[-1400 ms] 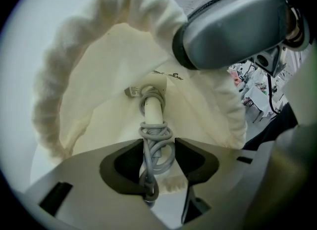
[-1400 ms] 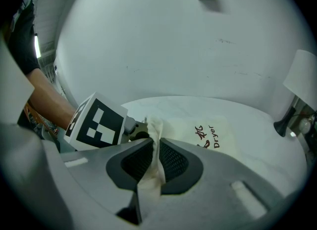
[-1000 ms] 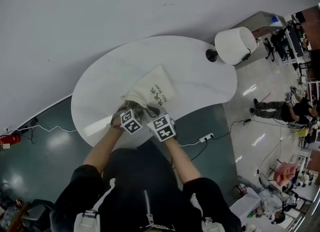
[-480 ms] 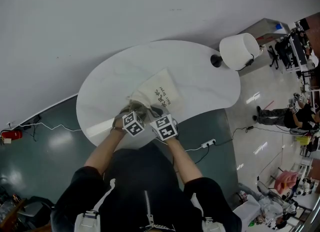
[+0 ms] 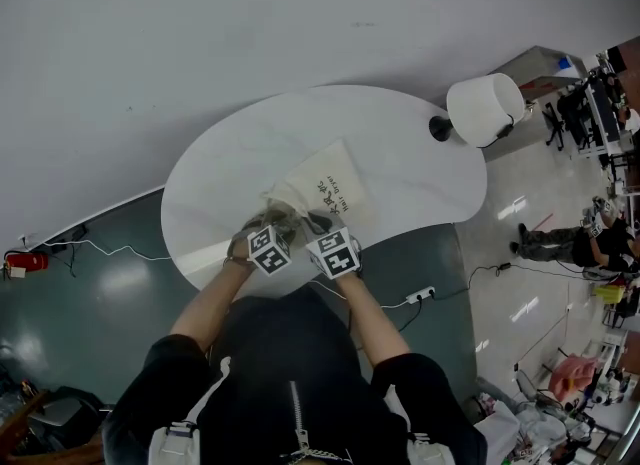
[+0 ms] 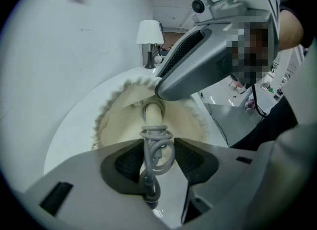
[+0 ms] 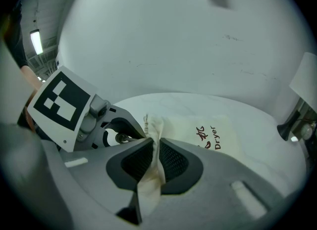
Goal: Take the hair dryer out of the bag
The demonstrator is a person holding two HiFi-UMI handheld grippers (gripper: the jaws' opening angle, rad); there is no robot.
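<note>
The left gripper (image 6: 158, 150) is standing with its jaws fairly wide, holding between the pads the grey coiled cord (image 6: 156, 136) that is wound round the cream plastic handle of the hair dryer (image 6: 153, 116). That handle is sticking out of the ruffled mouth of the cream cloth drawstring bag (image 6: 119, 122), while the rest of the hair dryer is sitting hidden inside it. The right gripper (image 7: 155, 147) is pinching a fold of the bag's mouth edge, its jaws nearly together with only the cloth between the dark ribbed pads. In the head view both grippers, the left (image 5: 265, 238) and the right (image 5: 325, 238), are working side by side at the near edge of the white rounded tabletop (image 5: 400, 143), and the bag (image 5: 328, 185) is lying flat beyond them with its printed side facing up and its mouth turned toward the person. The right gripper view is showing the dark red print on the bag (image 7: 213, 132) and the left gripper's marker cube (image 7: 62, 104) just beside it. A white drum-shaded lamp (image 5: 485, 110) is standing at the far right end of the table, well apart from the bag.
</note>
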